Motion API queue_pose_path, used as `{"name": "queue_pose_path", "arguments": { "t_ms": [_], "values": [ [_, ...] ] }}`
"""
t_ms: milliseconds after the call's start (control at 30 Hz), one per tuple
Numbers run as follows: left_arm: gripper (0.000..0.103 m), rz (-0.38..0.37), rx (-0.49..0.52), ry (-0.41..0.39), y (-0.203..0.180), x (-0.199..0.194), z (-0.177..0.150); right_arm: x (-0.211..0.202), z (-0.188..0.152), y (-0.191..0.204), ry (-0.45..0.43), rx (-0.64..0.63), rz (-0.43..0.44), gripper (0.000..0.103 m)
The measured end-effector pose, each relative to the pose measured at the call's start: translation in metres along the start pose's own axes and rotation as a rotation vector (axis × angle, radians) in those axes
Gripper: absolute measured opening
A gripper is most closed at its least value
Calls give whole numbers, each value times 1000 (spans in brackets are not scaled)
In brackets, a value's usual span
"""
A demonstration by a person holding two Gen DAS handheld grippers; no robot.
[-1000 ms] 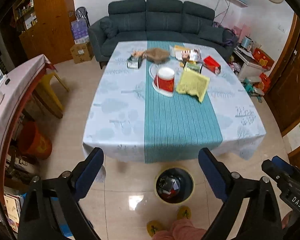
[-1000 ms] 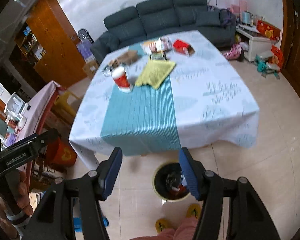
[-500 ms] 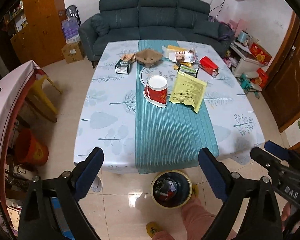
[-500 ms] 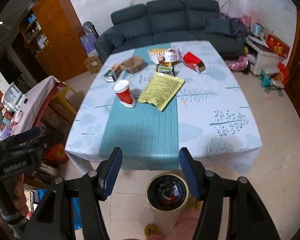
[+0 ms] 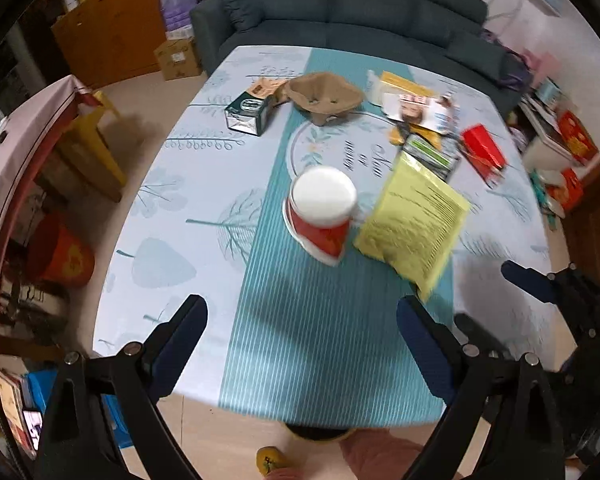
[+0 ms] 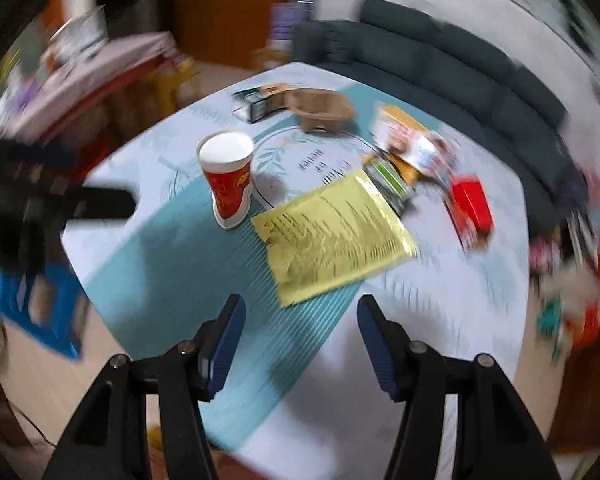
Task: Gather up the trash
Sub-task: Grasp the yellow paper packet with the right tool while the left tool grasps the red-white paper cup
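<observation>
Trash lies on the table: a red paper cup, a yellow packet, a brown cardboard tray, a red box, a dark box, a snack wrapper. My left gripper is open and empty over the table's near edge. My right gripper is open and empty, just short of the yellow packet. The bin's rim peeks below the table edge.
A dark sofa stands behind the table. A pink-covered side table, a yellow stool and a red bucket are on the left. Boxes and clutter sit at the right. The right wrist view is motion-blurred.
Both grippers have moved forward and up over the table. The trash now looks much nearer, and the bin has slid almost out of view below. Both stay open.
</observation>
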State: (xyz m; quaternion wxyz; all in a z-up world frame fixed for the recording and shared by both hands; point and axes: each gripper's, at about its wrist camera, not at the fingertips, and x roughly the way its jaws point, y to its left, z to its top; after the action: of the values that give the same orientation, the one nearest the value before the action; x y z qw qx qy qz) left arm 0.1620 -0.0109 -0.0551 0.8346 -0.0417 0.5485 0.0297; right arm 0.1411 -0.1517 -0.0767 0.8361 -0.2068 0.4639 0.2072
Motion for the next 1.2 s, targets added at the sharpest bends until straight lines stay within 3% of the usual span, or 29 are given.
{"name": "queue_pose_path", "arguments": {
  "t_ms": [300,567,667,733,833,967,1133,1200],
  "values": [
    [95,74,-65,21,-16,45,26,45,-11,0,-103,-689,37,58],
    [95,113,-93,50,-16,69,38,82,-3,14,-104,-1004,166,58],
    [94,118,-102,48,-15,73,41,86,7,13,-110,-1006,237,56],
    [88,115,-107,49,-14,75,43,90,16,12,-81,-980,279,31],
    [78,101,-114,66,-14,81,47,96,25,8,-40,-915,344,12],
    [65,82,-131,78,-13,88,50,97,41,-6,6,-733,425,4],
    [21,38,-144,117,-12,99,49,90,57,-31,34,-460,542,3],
    [20,28,-146,120,-13,101,48,83,60,-42,31,-342,588,2]
  ]
}}
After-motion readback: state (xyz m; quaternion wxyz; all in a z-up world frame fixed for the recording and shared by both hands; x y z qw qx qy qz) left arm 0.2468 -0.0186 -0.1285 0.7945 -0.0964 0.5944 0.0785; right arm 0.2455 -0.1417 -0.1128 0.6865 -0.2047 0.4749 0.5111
